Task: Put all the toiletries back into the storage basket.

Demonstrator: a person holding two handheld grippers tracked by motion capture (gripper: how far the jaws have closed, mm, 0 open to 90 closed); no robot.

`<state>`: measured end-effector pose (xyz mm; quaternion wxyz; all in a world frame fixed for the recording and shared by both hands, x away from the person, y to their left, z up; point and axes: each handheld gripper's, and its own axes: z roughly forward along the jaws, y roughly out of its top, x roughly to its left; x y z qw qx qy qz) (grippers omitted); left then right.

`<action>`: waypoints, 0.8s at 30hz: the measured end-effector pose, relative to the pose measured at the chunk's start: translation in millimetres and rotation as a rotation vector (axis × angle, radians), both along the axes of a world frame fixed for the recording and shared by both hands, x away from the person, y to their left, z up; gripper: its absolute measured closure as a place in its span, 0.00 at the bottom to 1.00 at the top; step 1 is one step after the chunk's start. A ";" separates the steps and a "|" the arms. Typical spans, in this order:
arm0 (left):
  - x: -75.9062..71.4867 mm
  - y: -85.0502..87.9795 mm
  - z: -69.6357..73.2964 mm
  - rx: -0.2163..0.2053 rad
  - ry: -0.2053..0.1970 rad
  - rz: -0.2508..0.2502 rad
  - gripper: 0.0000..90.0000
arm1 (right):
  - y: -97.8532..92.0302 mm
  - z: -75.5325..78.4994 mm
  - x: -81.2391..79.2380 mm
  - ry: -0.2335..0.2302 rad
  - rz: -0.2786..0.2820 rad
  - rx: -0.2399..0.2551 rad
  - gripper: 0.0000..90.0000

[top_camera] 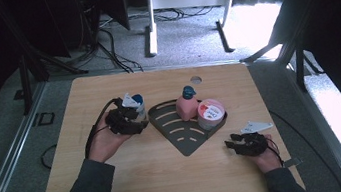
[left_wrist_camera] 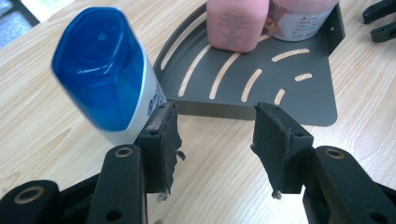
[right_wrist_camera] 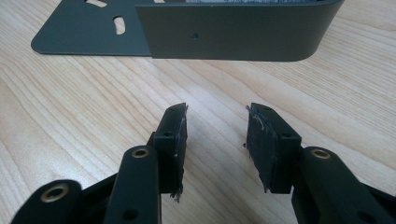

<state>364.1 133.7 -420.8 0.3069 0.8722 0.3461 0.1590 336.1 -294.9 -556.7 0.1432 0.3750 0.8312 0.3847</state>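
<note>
The blue-capped white bottle [left_wrist_camera: 105,70] stands on the wooden surface [top_camera: 135,181] just left of the dark corner tray [left_wrist_camera: 261,79], outside the left claw [left_wrist_camera: 215,140], whose jaws gape empty; the right claw [right_wrist_camera: 217,140] rests half-open, holding nothing, near the tray's wall.

In my left tool view the top edge cuts off the pink bottle [left_wrist_camera: 238,23] and the tub [left_wrist_camera: 299,16] beside it, so their tops are lost — their label print is too small to read. The blue-capped bottle [left_wrist_camera: 100,70] is soft with blur, its lower end hidden behind my left tool [left_wrist_camera: 217,140]. In my right tool view the rack [right_wrist_camera: 233,32] wall hides whatever stands inside — the frame clips its top. From the high view, my left tool covers most of that bottle.
</note>
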 end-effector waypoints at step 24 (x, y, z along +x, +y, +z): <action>11.8 16.3 -1.8 0.031 0.000 0.124 0.46 | 0.2 0.1 -0.1 0.001 0.000 -0.001 0.64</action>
